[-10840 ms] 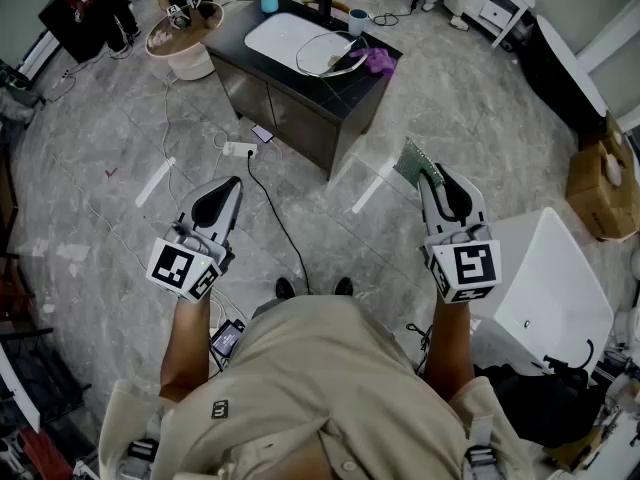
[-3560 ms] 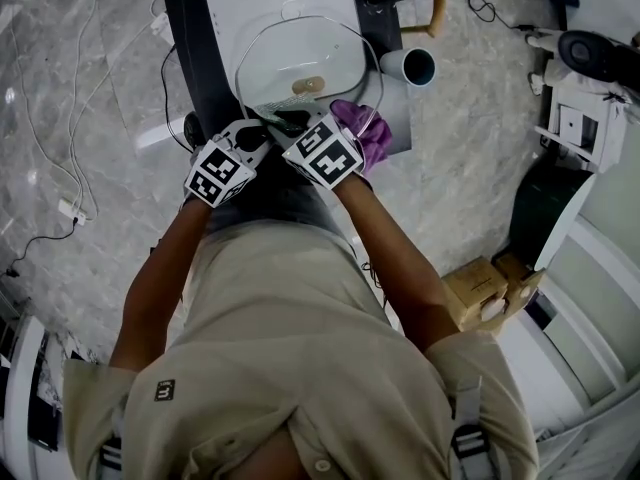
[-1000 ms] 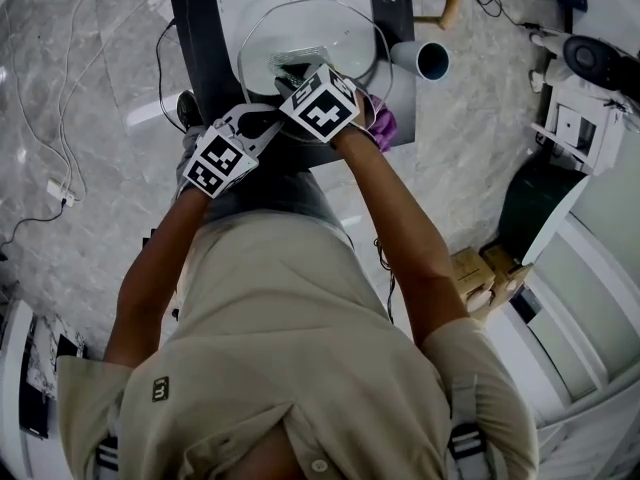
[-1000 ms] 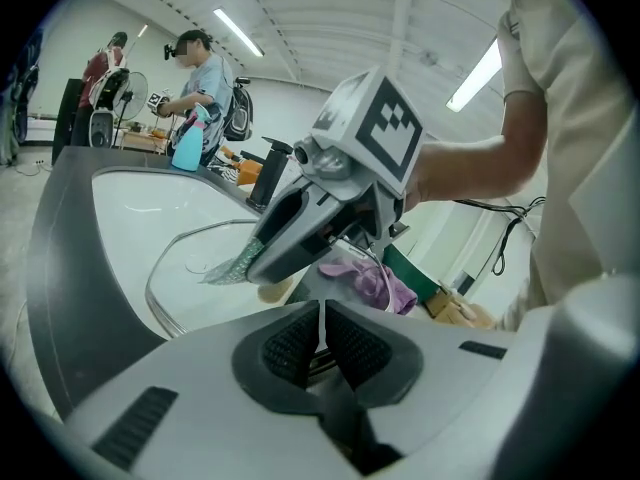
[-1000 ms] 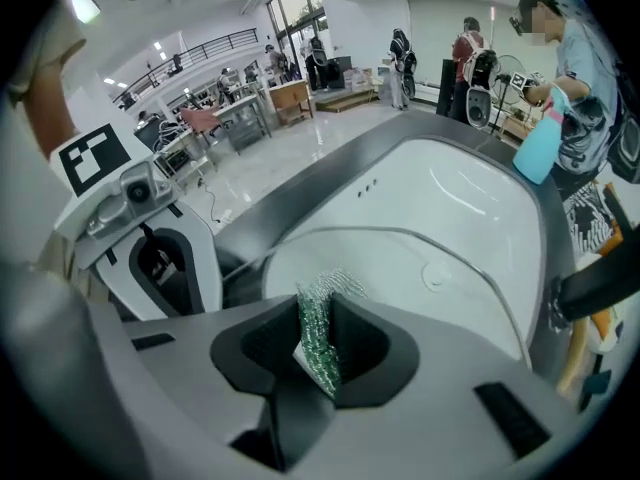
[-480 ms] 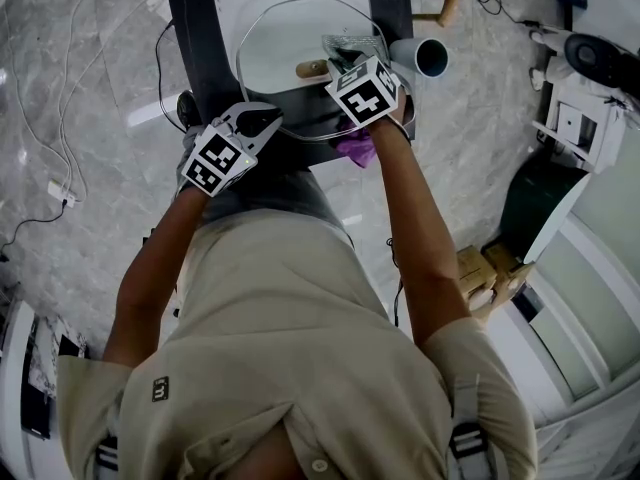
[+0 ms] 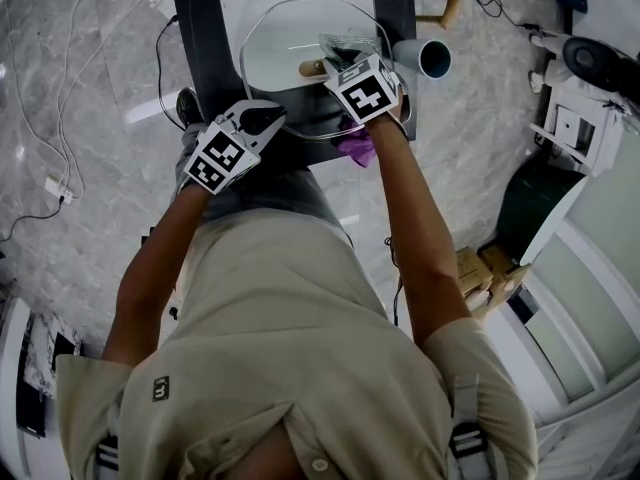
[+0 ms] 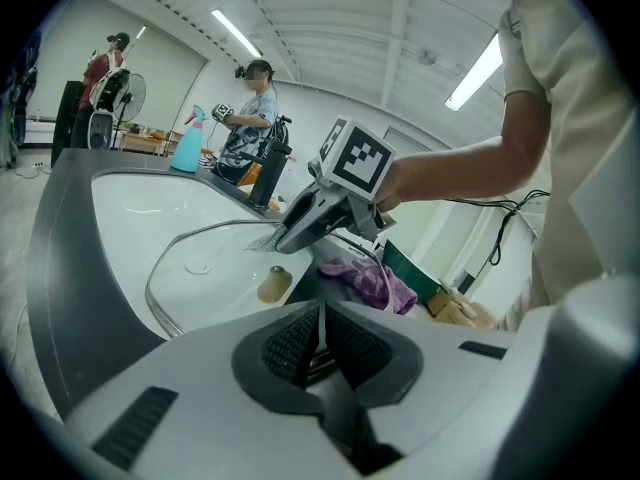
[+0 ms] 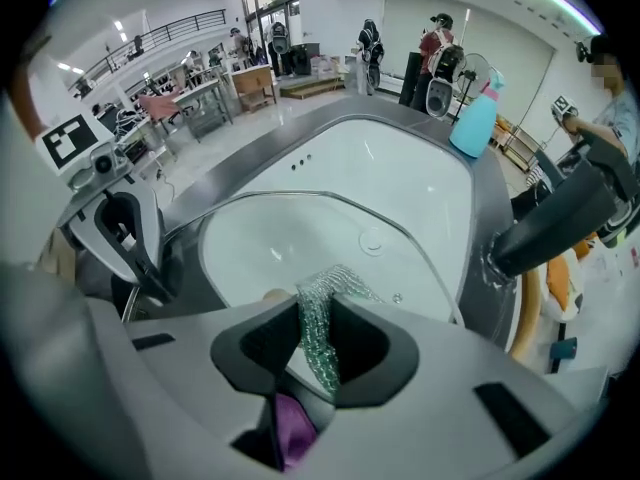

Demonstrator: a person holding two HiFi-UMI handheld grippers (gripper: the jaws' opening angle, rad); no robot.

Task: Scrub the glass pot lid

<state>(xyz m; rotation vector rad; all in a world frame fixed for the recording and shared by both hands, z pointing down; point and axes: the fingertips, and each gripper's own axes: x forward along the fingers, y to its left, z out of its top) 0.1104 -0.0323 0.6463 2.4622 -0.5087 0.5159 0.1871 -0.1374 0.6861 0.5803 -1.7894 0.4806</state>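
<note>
The right tongs (image 9: 318, 343) were clamped tight on a green mesh scrubber (image 9: 325, 303), its free end sticking out past the tips so that mesh, not the pads, would meet the glass. A purple cloth (image 8: 370, 280) lay just under that gripper on the dark bench (image 7: 205, 48). The left tongs (image 8: 320, 340) were drawn almost together with only a thin sliver between the pads; from the head view this looked to be the metal rim of the glass pot lid (image 7: 290, 38), pinched at its near edge, probably to keep it from sliding under the scrubbing. The lid lay over the white sink (image 9: 400, 158), its wooden knob (image 8: 274, 284) towards the person, so drips would fall into the basin. The scrubber sat at the lid's right side near the knob, though actual contact could not be told. 1 grey cup (image 7: 432, 58) stood just beyond the rim.
</note>
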